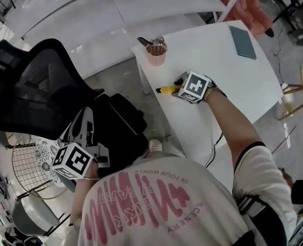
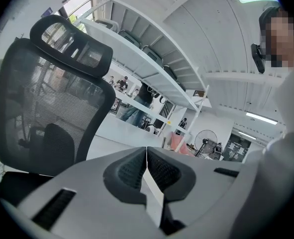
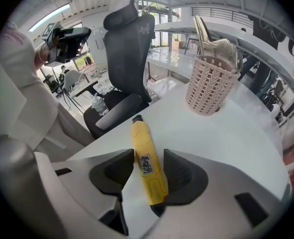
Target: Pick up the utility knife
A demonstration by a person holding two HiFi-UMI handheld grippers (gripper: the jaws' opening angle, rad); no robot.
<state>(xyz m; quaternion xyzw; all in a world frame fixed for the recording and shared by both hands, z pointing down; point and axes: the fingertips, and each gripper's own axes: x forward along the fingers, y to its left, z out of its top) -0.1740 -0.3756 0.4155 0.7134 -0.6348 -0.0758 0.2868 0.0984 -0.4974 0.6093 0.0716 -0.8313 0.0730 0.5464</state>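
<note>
Straddling the utility knife (image 3: 144, 148), jaws of the right gripper (image 3: 149, 171) are standing apart, unclamped. The knife is skewing slightly toward eleven o'clock, likely risking twisting loose under pinch. The left gripper (image 2: 147, 156) is resting with jaws together.

Right arm (image 1: 232, 124) stretched forward, right gripper (image 3: 149, 171) pitched steeply down, jaws apart and straddling the utility knife (image 3: 146, 153) without clamping it — left gripper (image 2: 147, 161) drawn back by the torso, roughly level, jaws together, empty.
</note>
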